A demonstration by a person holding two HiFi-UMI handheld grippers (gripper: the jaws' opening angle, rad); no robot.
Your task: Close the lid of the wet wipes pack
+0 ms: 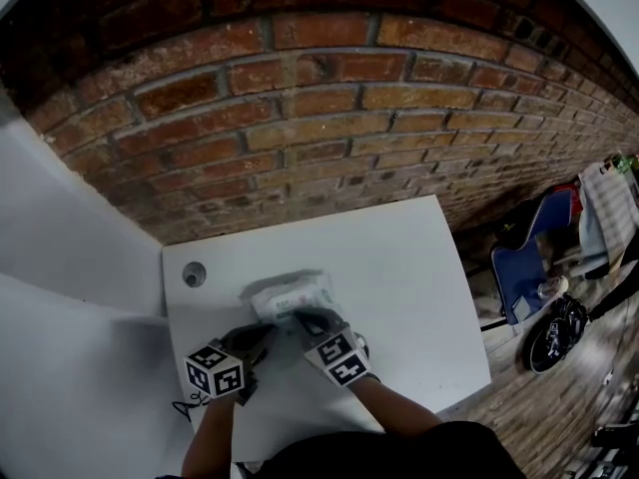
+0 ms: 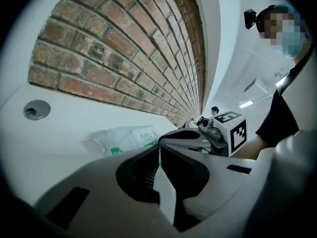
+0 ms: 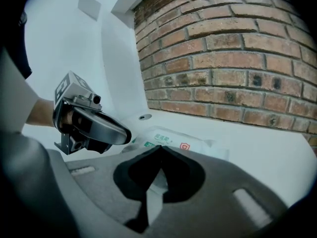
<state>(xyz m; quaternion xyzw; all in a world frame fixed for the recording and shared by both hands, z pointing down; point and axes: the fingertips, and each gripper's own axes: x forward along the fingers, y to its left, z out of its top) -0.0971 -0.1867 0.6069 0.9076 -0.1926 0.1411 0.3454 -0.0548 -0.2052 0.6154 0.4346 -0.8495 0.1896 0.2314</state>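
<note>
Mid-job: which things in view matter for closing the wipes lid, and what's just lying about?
For the job:
wet wipes pack
left tongs, shut
right tongs, shut

Lying about:
round grommet in the table
blue chair

Head camera: steeply down on wet wipes pack [image 1: 295,295]. My gripper cameras: low, close, flanking it; all three share it.
</note>
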